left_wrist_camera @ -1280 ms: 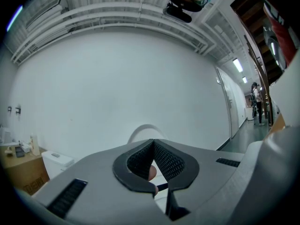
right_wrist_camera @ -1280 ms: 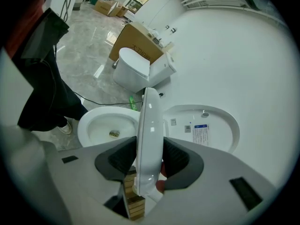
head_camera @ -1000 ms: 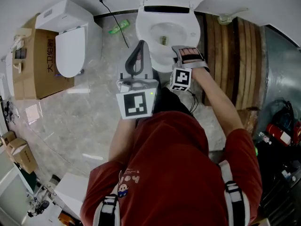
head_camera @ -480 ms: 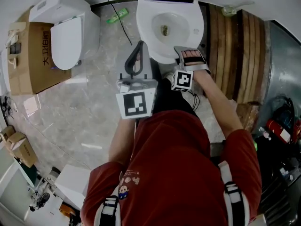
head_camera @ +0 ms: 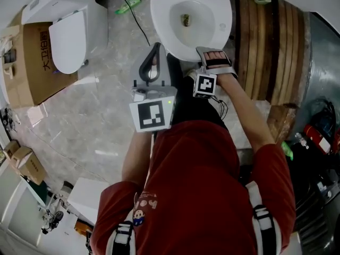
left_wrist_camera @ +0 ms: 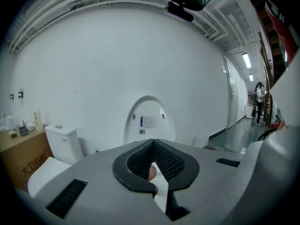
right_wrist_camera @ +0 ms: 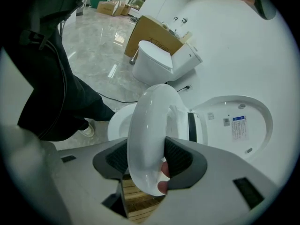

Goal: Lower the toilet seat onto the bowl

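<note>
The white toilet seat [head_camera: 160, 16] lies over the bowl at the top of the head view. In the right gripper view its front rim [right_wrist_camera: 147, 125] runs edge-on between the jaws, a little off the bowl [right_wrist_camera: 117, 123]. My right gripper [head_camera: 209, 51] [right_wrist_camera: 149, 159] holds that rim at the front right; its jaws have just been opening, and the pads still lie against both sides of the seat. The lid [right_wrist_camera: 236, 121] [left_wrist_camera: 149, 121] stands upright behind. My left gripper [head_camera: 155, 48] [left_wrist_camera: 152, 144] hovers by the front left of the bowl, shut and empty.
A second toilet [head_camera: 66, 33] and a cardboard box [head_camera: 29, 62] stand at the left. A green bottle [head_camera: 130, 3] and a black cable [head_camera: 139, 25] lie on the floor. Wooden planks [head_camera: 265, 52] lean at the right. A person [left_wrist_camera: 257, 102] stands down the corridor.
Both grippers have come down. The toilet has slid toward the top of the head view and looms larger. My right gripper has stayed on the seat's front right rim.
</note>
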`<state>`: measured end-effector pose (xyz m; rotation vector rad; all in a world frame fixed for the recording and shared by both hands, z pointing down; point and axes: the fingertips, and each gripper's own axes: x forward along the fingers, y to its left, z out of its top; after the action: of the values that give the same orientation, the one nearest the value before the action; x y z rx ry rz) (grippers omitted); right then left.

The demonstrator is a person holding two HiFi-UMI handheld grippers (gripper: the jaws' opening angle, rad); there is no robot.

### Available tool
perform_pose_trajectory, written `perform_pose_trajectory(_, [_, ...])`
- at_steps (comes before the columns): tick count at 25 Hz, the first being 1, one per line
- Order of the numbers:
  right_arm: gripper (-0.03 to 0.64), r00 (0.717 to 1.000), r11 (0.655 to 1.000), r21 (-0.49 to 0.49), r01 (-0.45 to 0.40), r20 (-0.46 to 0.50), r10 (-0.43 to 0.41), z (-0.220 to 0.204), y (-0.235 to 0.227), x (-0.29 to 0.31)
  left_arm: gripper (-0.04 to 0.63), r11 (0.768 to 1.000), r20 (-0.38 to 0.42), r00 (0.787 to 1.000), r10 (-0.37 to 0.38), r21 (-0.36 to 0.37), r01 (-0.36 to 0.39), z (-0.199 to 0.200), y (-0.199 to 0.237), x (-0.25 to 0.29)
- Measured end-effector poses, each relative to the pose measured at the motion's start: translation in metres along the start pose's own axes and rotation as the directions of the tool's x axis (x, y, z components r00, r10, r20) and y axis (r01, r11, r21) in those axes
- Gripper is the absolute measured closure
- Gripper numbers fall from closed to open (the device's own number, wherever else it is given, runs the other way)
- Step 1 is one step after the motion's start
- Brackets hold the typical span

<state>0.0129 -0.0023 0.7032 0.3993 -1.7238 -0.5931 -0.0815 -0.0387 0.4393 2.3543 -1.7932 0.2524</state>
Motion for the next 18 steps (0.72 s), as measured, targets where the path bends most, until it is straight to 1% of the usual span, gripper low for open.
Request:
perform_pose_trajectory(7, [0.411,0.999,0.999,-0.003,-0.047,-0.02,0.047,0.003,0.022,0.017,0.584,1.0,-0.065,0.998,-0.019,-0.021,0.018,-0.03,0.006,0.012])
perform_pose_trajectory(13, [0.396,0.995,0.995,-0.016,-0.098,-0.033,0.098,-0.001,0.045,0.035,0.584,0.999,-0.126,0.991,-0.036,-0.037,0.032,-0.058,0.004,0.025])
perform_pose_trajectory(18, [0.387,0.989,0.99,0.002,-0.144,-0.034,0.143,-0.001,0.066,0.05,0.584,0.999,-0.158,0.987,-0.04,-0.037,0.035,-0.078,0.005,0.031])
